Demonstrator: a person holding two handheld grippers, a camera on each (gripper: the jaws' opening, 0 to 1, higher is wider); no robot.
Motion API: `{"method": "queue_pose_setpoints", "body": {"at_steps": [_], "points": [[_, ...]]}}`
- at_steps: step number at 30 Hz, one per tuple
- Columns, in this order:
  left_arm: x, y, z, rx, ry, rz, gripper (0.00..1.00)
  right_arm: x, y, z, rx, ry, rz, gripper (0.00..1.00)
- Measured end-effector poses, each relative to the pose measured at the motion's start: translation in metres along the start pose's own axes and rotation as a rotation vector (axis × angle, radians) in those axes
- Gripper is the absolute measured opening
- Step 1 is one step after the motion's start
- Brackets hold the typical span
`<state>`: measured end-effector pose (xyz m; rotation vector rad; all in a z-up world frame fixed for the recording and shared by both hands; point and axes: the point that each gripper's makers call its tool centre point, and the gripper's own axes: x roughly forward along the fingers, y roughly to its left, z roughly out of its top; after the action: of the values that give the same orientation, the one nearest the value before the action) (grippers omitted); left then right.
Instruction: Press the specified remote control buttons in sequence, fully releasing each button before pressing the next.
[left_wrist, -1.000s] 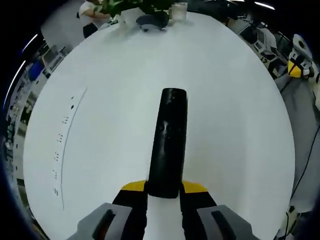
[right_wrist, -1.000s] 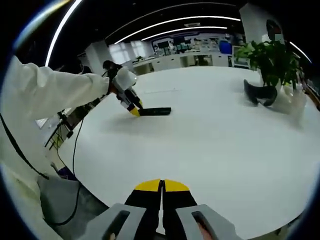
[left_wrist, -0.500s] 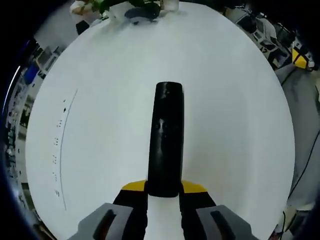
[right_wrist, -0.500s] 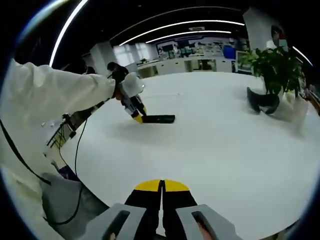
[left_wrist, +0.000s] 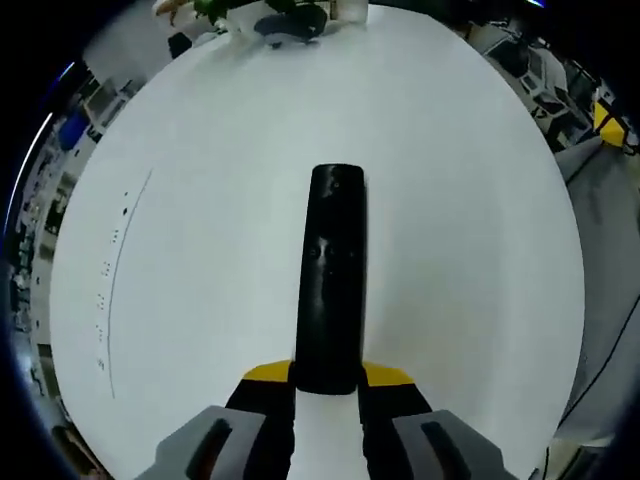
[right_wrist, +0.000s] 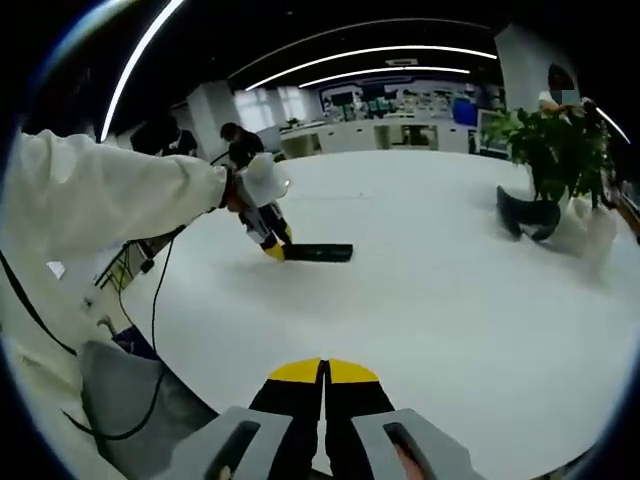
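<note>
A long black remote control (left_wrist: 331, 280) lies flat on the white table (left_wrist: 460, 220), its near end clamped between the yellow-tipped jaws of my left gripper (left_wrist: 327, 376). In the right gripper view the same remote (right_wrist: 317, 252) rests on the table at mid left, with the left gripper (right_wrist: 276, 250) on its near end and a white sleeve (right_wrist: 110, 200) behind it. My right gripper (right_wrist: 324, 373) hovers over the table's near edge, jaws shut with nothing between them.
A potted plant (right_wrist: 556, 150) and a dark curved object (right_wrist: 528, 215) stand at the table's far right. A thin printed line of marks (left_wrist: 112, 280) runs along the table's left. A cable (right_wrist: 150, 300) hangs beside the table edge, near a grey cloth (right_wrist: 130, 400).
Both views have shifted slightly as the hands moved. The remote stays clamped in the left gripper, and the right gripper stays shut.
</note>
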<state>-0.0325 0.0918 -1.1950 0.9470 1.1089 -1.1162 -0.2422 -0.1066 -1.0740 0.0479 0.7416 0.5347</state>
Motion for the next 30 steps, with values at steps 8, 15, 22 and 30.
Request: {"method": "queue_pose_setpoints", "body": {"at_steps": [8, 15, 22, 30], "points": [[0.0, -0.022, 0.0, -0.021, -0.028, 0.0, 0.21, -0.002, 0.008, 0.002, -0.026, 0.0, 0.007, 0.0], [0.0, -0.045, 0.002, -0.037, -0.072, 0.008, 0.21, -0.004, 0.016, 0.005, -0.051, -0.006, 0.014, 0.0], [0.002, -0.065, 0.006, -0.016, -0.048, 0.006, 0.21, -0.004, 0.024, 0.006, -0.076, -0.008, 0.021, 0.0], [0.001, -0.081, 0.008, -0.002, -0.034, 0.004, 0.21, -0.006, 0.031, 0.01, -0.119, -0.007, 0.019, 0.0]]}}
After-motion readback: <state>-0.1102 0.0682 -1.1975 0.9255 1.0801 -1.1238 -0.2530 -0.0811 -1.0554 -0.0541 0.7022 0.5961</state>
